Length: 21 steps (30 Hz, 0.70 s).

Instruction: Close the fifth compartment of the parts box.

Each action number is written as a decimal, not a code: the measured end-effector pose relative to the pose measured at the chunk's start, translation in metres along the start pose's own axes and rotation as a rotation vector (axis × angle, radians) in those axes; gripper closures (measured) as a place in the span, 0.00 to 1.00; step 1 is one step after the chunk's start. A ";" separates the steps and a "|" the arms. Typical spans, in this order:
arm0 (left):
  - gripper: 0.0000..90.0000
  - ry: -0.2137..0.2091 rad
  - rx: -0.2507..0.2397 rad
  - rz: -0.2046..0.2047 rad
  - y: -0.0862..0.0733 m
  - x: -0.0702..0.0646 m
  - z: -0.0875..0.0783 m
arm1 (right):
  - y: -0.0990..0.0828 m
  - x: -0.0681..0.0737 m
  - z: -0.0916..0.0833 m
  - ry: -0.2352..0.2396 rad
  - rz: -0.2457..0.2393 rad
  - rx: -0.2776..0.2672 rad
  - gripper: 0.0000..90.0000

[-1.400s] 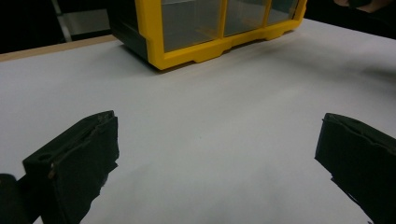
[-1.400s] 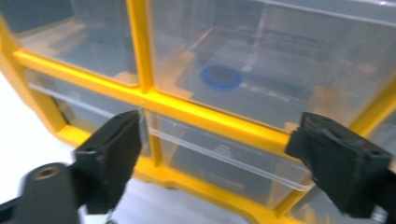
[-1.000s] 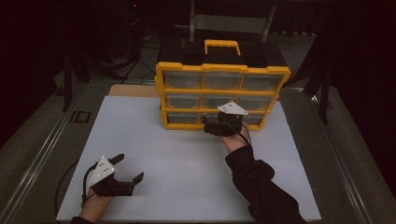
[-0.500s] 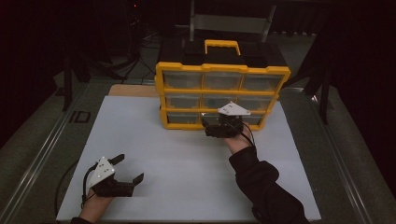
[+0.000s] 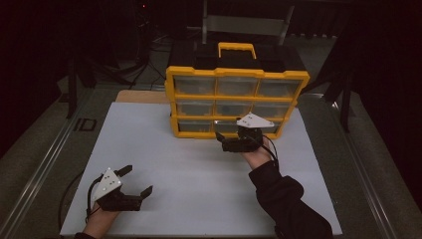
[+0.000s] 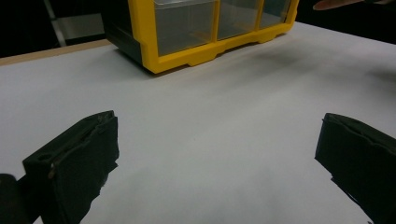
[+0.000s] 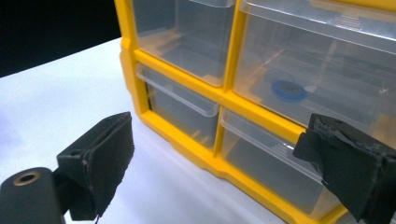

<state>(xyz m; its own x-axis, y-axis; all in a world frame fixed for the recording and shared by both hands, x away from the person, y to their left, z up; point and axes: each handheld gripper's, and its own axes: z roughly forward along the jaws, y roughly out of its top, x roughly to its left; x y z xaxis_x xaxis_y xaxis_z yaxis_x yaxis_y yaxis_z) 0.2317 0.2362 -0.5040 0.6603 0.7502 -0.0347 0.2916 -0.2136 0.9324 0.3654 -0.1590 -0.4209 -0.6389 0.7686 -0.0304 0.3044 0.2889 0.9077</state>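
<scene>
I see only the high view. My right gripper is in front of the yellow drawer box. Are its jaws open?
Observer: Yes. In the right gripper view the right gripper has its jaws wide apart and holds nothing.
Operator: Which drawers does it face?
Observer: The bottom drawer and its neighbour, close up, both shut.
Operator: Is anything inside the box?
Observer: A small blue ring lies in the middle-row drawer above.
Operator: And the left gripper?
Observer: The left gripper is open over bare white board, far from the box.
</scene>
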 end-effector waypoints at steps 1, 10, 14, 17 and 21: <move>0.00 0.001 0.000 0.001 0.000 0.000 0.000 | 0.000 0.000 -0.003 0.010 -0.001 0.003 0.09; 0.00 -0.003 0.001 0.004 0.000 -0.001 0.000 | -0.002 0.004 -0.022 0.047 -0.029 -0.004 0.09; 0.00 -0.002 0.001 0.002 0.000 -0.001 0.001 | -0.004 0.005 -0.032 0.057 -0.040 -0.014 0.09; 0.00 -0.003 0.000 0.005 0.000 -0.001 0.001 | -0.007 0.005 -0.039 0.063 -0.045 -0.018 0.09; 0.00 -0.004 0.000 0.006 0.000 -0.001 0.000 | -0.010 0.003 -0.048 0.075 -0.044 -0.020 0.09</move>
<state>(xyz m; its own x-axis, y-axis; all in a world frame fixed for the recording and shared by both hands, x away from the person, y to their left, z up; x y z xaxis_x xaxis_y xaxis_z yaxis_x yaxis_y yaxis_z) 0.2315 0.2352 -0.5038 0.6648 0.7464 -0.0300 0.2872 -0.2183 0.9327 0.3269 -0.1865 -0.4097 -0.7026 0.7104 -0.0398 0.2612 0.3095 0.9143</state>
